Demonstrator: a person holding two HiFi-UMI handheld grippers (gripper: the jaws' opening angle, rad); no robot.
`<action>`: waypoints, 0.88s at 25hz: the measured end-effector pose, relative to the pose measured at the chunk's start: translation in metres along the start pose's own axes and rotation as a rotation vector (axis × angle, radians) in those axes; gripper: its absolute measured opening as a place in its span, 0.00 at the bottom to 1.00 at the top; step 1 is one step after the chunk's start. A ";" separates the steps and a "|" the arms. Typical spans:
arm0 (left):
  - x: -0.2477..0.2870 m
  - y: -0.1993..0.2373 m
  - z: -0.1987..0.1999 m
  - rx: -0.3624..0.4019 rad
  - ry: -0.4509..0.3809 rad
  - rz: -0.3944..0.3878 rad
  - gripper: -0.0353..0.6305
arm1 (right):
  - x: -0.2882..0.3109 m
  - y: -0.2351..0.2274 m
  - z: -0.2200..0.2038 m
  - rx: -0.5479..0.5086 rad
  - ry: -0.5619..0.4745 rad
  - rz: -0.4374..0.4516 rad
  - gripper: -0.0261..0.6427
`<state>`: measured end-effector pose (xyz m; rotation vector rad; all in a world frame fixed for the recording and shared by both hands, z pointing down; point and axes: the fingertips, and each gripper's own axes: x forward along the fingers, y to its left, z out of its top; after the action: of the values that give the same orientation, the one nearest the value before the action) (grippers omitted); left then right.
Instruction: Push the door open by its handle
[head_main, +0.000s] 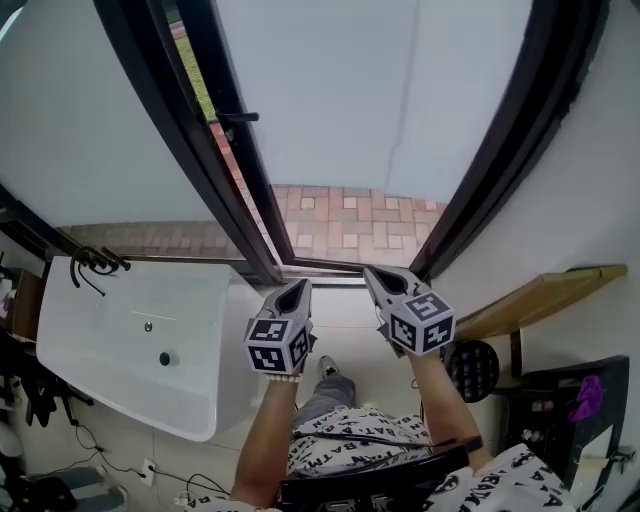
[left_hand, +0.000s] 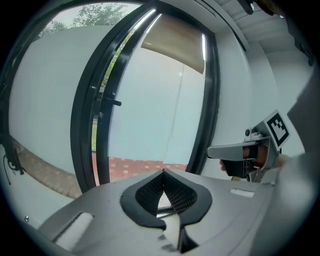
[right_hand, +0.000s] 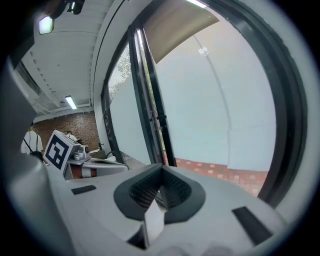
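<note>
The glass door (head_main: 150, 120) with its black frame stands swung open at the left of the doorway. Its small black handle (head_main: 238, 118) sticks out from the frame edge, also visible as the handle (left_hand: 116, 103) in the left gripper view and the handle (right_hand: 160, 119) in the right gripper view. My left gripper (head_main: 293, 290) and right gripper (head_main: 378, 275) hover side by side at the threshold, well short of the handle. Both point through the opening. The left gripper (left_hand: 163, 172) is shut with nothing in it, and so is the right gripper (right_hand: 161, 167).
A white sink (head_main: 130, 330) with a black tap (head_main: 95, 262) sits low at the left. A wooden shelf (head_main: 540, 300) juts from the right wall. Brick paving (head_main: 350, 220) lies beyond the doorway, backed by a pale wall. A person (right_hand: 31, 140) stands far off indoors.
</note>
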<state>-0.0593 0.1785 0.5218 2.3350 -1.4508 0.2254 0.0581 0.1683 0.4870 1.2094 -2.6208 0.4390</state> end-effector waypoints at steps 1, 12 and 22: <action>0.008 0.010 0.007 0.001 0.002 0.000 0.03 | 0.014 -0.003 0.008 -0.004 -0.003 0.004 0.04; 0.055 0.069 0.061 0.023 -0.038 -0.007 0.03 | 0.119 -0.003 0.073 -0.122 0.018 0.108 0.11; 0.073 0.105 0.084 -0.019 -0.079 0.028 0.03 | 0.271 0.013 0.205 -0.579 0.080 0.249 0.37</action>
<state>-0.1244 0.0429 0.4939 2.3334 -1.5171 0.1270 -0.1395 -0.0868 0.3808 0.6694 -2.5634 -0.2249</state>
